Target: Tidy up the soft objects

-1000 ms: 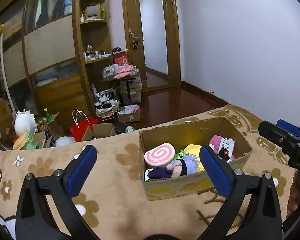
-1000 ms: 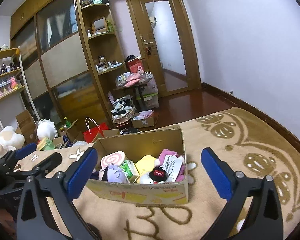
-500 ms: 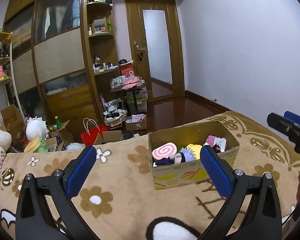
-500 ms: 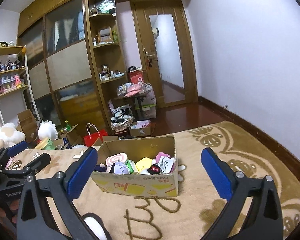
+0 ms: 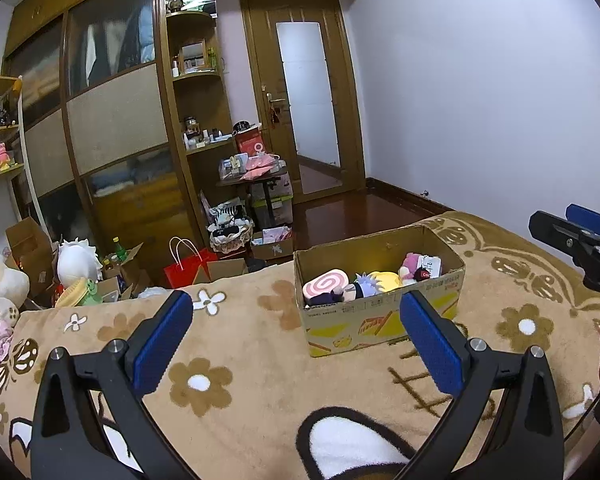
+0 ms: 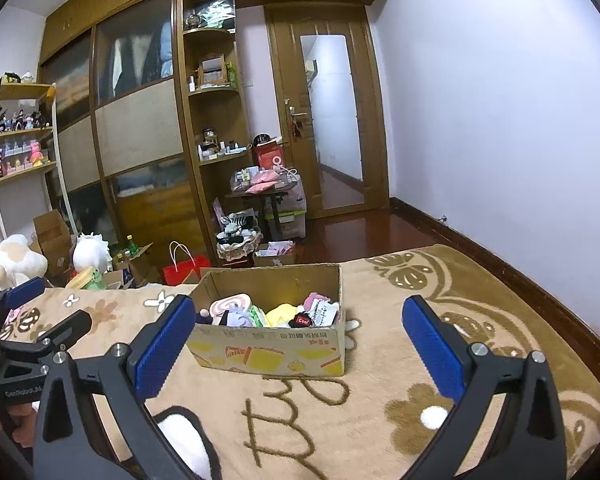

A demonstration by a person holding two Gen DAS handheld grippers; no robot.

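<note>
1. The left gripper (image 5: 296, 336) is spread wide, and nothing is between its blue pads (image 5: 162, 344).
2. The right gripper (image 6: 300, 346) is spread wide too, and it holds nothing.
3. Both grippers hang above the bed, a good way back from the cardboard box (image 6: 272, 350). It looks as if the person has no toy to carry right now.
4. The soft toys are all inside the box. A pink swirl plush (image 5: 325, 286) lies at the left side of the box. A yellow plush (image 5: 386, 279) sits in the middle, and a pink plush with a paper tag (image 5: 418, 264) is at the right side.
5. The toys are packed close together, likely so they all fit and stay tidy.
6. No loose toy lies on the blanket near the box, so the job seems almost done or done.
7. The box stands on a fuzzy tan blanket (image 6: 380, 420) with brown flowers on it.
8. Past the bed are a dark wood floor, a big wooden wardrobe (image 6: 140, 128) and a door (image 6: 332, 120).
9. On the floor to the left are a red paper bag (image 5: 184, 266), more boxes and some big white plush toys (image 6: 16, 260).
</note>
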